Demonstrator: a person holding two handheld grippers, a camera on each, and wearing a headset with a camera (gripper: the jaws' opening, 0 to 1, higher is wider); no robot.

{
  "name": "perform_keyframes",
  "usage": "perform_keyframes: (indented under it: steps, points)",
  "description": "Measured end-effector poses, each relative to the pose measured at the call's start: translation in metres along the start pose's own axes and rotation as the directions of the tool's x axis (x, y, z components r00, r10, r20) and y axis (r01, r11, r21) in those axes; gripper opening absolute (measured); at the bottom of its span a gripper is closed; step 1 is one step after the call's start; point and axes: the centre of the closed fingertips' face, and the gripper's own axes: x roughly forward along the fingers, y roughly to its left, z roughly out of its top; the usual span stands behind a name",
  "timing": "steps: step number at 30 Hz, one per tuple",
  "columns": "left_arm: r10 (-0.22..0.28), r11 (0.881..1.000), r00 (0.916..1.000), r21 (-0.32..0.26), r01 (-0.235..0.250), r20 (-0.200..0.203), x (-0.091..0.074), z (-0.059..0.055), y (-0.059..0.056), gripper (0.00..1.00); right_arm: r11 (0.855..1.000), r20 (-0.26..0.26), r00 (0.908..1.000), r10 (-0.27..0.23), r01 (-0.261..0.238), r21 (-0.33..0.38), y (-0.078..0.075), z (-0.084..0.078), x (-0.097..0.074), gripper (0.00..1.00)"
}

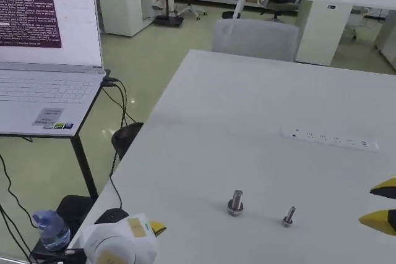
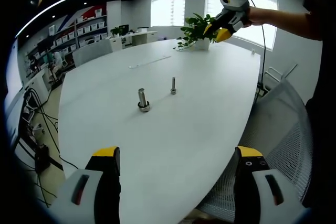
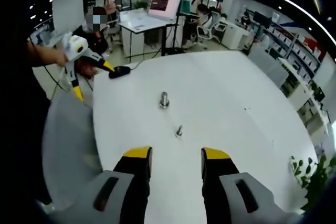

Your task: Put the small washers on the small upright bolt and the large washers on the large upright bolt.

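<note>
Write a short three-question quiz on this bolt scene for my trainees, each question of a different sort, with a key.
1. True or false: the large bolt stands upright on the white table.
2. In the head view, the small bolt is: A) to the right of the large bolt; B) to the left of it; C) lying flat against it.
3. Fill in: the left gripper and the right gripper both have their jaws ____, with nothing between them.
Key: 1 true; 2 A; 3 open.
</note>
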Motion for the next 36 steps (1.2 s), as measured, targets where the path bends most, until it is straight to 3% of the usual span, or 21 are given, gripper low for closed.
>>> perform_keyframes:
  steps: [5, 8, 10, 19, 26, 33, 36]
  points:
    - [0.011, 1.000, 0.9999, -0.006, -0.011, -0.004, -0.005, -0.002, -0.002, 0.90, 0.996, 0.109, 0.9938, -0.020, 0.010, 0.094, 0.010, -0.012, -0.023, 0.39]
    - [0.013, 1.000, 0.9999, -0.025, -0.013, 0.008, -0.008, -0.001, -0.004, 0.90, 0.989, 0.170, 0.9846, -0.041, 0.016, 0.149, 0.021, -0.023, -0.031, 0.39]
    - [0.014, 1.000, 0.9999, -0.028, -0.013, 0.008, -0.009, -0.001, -0.006, 0.90, 0.980, 0.199, 0.9785, -0.054, 0.014, 0.197, 0.030, -0.030, -0.032, 0.39]
    - [0.005, 0.998, 0.9984, -0.069, -0.001, 0.057, -0.010, 0.007, -0.019, 0.92, 0.968, 0.292, 0.9532, -0.077, 0.002, 0.249, 0.069, -0.047, -0.016, 0.47]
    - [0.005, 0.995, 0.9977, -0.102, 0.002, 0.067, -0.008, 0.001, -0.026, 0.93, 0.965, 0.316, 0.9457, -0.075, -0.012, 0.263, 0.081, -0.057, -0.001, 0.54]
    - [0.006, 0.990, 0.9973, -0.139, 0.004, 0.074, -0.006, -0.009, -0.031, 0.95, 0.968, 0.315, 0.9472, -0.058, -0.023, 0.248, 0.086, -0.070, 0.018, 0.61]
    - [0.004, 0.991, 0.9975, -0.135, 0.005, 0.070, -0.004, -0.011, -0.034, 0.96, 0.975, 0.297, 0.9539, -0.042, -0.026, 0.220, 0.092, -0.077, 0.025, 0.65]
